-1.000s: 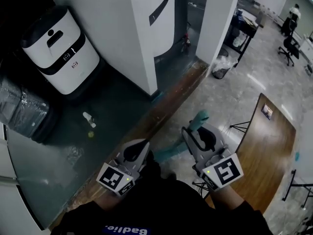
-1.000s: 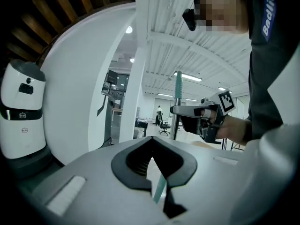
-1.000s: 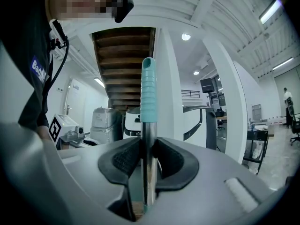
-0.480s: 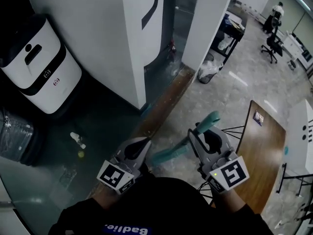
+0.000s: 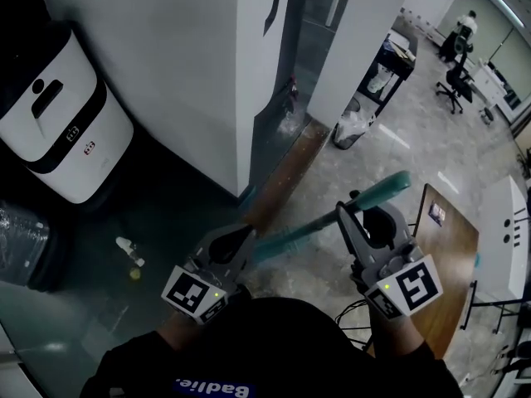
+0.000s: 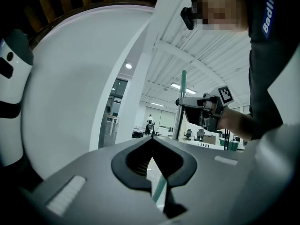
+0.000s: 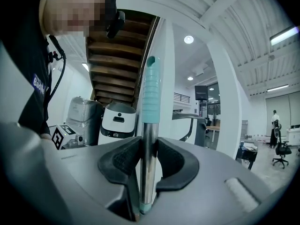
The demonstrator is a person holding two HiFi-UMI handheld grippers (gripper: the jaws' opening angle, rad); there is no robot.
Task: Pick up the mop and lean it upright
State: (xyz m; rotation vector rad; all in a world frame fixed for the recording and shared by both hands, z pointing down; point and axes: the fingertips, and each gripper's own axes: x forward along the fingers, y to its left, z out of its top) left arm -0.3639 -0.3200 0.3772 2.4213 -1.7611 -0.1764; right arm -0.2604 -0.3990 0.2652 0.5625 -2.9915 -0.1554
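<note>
Teal-gripped steel mop [image 5: 307, 229] is riding lifted: my right gripper [image 7: 149, 146] is clamping its shaft, my left gripper [image 6: 151, 142] is sitting pinched closed by the lower stretch. Pickup is looking done; 1 job is remaining, leaning it upright against the white wall [image 5: 207, 73].

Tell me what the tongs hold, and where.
Both hold the mop pole: right tongs on its metal shaft below the teal grip, left tongs on a teal section lower down.

Teal mop handle [image 5: 300, 231] aslant between left gripper [image 5: 236, 247] and right gripper [image 5: 355, 216].
</note>
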